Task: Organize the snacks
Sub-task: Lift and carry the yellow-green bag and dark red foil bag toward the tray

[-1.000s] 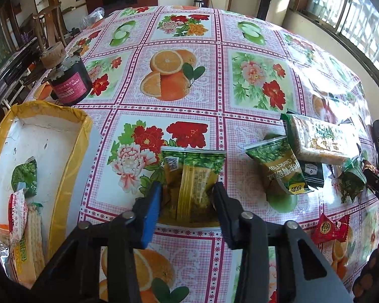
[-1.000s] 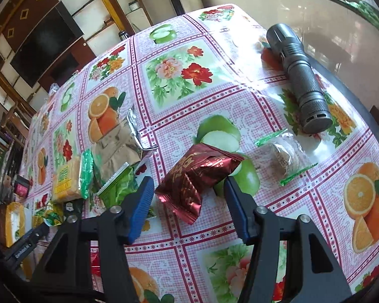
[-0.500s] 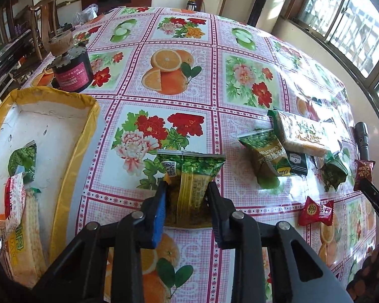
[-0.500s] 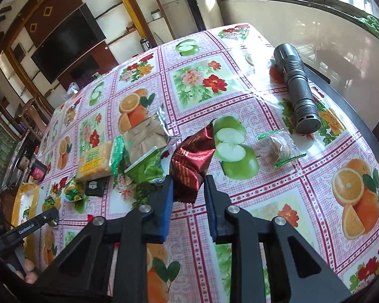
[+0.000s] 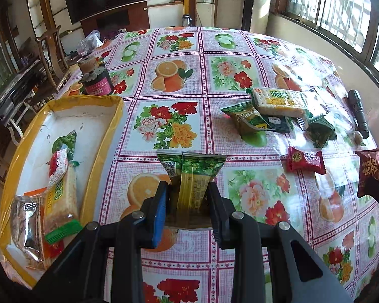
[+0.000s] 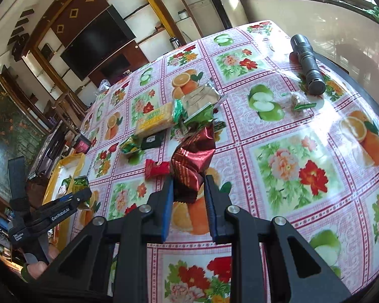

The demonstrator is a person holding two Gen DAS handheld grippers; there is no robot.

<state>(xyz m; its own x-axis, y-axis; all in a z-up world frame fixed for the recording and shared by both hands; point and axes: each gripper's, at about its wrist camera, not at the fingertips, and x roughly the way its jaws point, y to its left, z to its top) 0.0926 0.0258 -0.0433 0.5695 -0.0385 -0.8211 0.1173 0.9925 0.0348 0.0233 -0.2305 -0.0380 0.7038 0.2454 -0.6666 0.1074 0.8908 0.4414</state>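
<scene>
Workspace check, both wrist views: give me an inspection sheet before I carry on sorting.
Surface: round table under a fruit-and-flower oilcloth.
Job's things: yellow-rimmed tray at the left edge, several packets already inside; a pile of loose snack packets at the right; a small red candy lies alone.
Clutter: black flashlight; dark jar with a pink label behind the tray.
Grippers: left tool shut on a green-and-yellow packet; right tool shut on a dark red foil packet.
Cables: nothing seen.
Surroundings: television, wooden chairs, windows.
</scene>
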